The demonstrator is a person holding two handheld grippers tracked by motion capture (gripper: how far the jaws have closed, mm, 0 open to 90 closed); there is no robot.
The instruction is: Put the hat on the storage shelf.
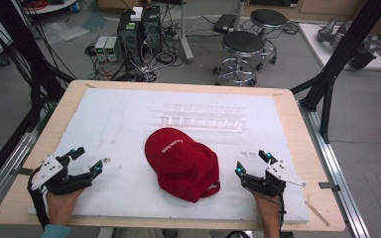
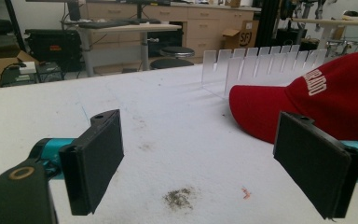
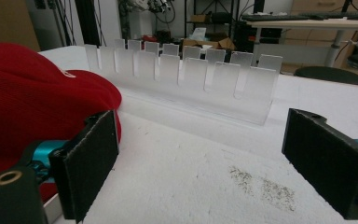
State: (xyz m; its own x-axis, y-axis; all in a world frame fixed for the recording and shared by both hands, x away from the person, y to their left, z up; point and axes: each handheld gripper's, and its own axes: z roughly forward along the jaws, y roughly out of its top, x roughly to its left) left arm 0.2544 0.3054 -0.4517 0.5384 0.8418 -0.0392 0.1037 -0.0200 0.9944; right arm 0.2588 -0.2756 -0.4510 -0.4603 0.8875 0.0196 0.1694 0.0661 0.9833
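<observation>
A red cap (image 1: 182, 162) with white lettering lies in the middle of the white mat, its brim pointing away from me. It reaches into the left gripper view (image 2: 317, 93) at the right and into the right gripper view (image 3: 32, 102) at the left. My left gripper (image 1: 87, 160) rests open near the mat's front left, apart from the cap; between its jaws (image 2: 200, 168) is bare mat. My right gripper (image 1: 253, 162) stands open just right of the cap, with nothing between its jaws (image 3: 200, 163).
A clear slotted acrylic rack (image 1: 203, 116) stands behind the cap, also seen as the rack (image 2: 256, 63) and the rack (image 3: 186, 79). The white mat (image 1: 119, 124) covers a wooden table (image 1: 64, 104). Stools (image 1: 242, 49), computers and cables sit on the floor beyond.
</observation>
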